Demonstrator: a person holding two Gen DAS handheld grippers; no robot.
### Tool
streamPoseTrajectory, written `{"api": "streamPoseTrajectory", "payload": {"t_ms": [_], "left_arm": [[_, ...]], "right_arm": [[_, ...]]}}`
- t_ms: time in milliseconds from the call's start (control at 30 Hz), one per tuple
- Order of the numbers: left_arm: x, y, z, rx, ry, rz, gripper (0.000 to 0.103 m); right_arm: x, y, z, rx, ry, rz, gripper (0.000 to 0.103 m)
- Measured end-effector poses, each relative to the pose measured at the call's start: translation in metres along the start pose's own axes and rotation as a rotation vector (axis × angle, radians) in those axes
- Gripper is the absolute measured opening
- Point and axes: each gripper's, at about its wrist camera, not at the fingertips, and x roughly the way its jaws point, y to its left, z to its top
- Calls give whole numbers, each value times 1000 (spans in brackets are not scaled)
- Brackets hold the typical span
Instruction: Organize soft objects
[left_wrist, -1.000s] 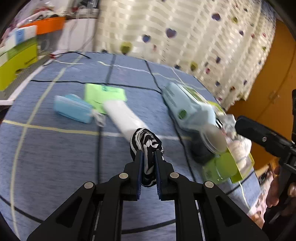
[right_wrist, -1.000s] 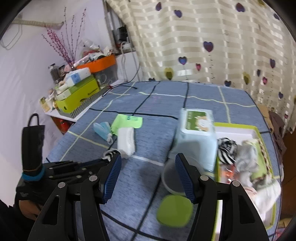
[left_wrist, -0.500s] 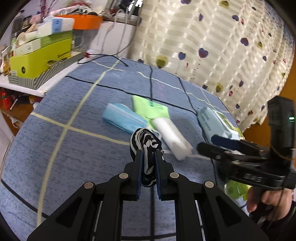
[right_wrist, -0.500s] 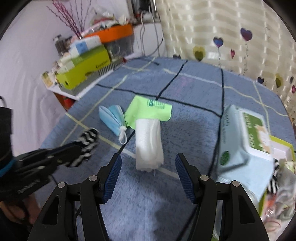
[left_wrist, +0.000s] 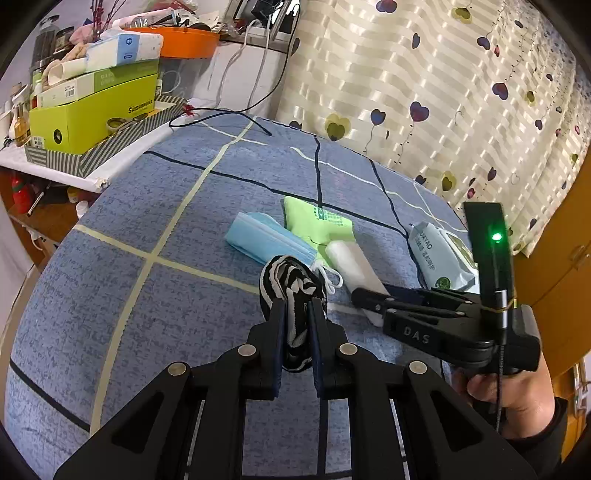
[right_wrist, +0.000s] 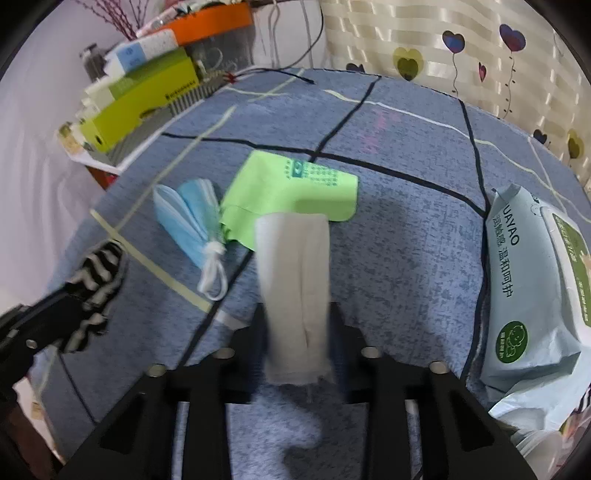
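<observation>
My left gripper (left_wrist: 295, 312) is shut on a black-and-white striped sock (left_wrist: 291, 282) and holds it above the blue bedspread; the sock also shows in the right wrist view (right_wrist: 98, 275). My right gripper (right_wrist: 297, 321) has its jaws around the near end of a white rolled towel (right_wrist: 293, 273) lying on the bed. The image is blurred there, so I cannot tell if the jaws press it. In the left wrist view the right gripper (left_wrist: 360, 295) sits on the towel (left_wrist: 351, 260). A blue face mask (right_wrist: 192, 221) and a green cloth (right_wrist: 291, 188) lie just beyond.
A pale blue wet-wipes pack (right_wrist: 532, 288) lies on the right. A side shelf with a lime-green box (left_wrist: 92, 110) and an orange tray (left_wrist: 184, 38) stands far left. A heart-patterned curtain (left_wrist: 424, 92) hangs behind the bed.
My right gripper has moved forward and down onto the white towel, and its jaws have narrowed around it. My left gripper still holds the striped sock and has drawn back left.
</observation>
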Motion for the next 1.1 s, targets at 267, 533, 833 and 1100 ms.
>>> {"api": "streamPoseTrajectory", "payload": {"t_ms": [267,533,833,1100], "left_arm": [[-11,-16,1,26,-21,-25,13],[-30,-43,3,69,-62,-59,13],[-47,-85,5,139,-91,-112,13],[-54,-119,2,193,-98,-162,13]], "right_arm": [[-50,6,-10,-9,-113,17,24],[-106,7,-27,-10,-218,23,25],[-166,-5,-57,11,-324,-13,25],[-198,-24,-78,48,-372,-50,25]]}}
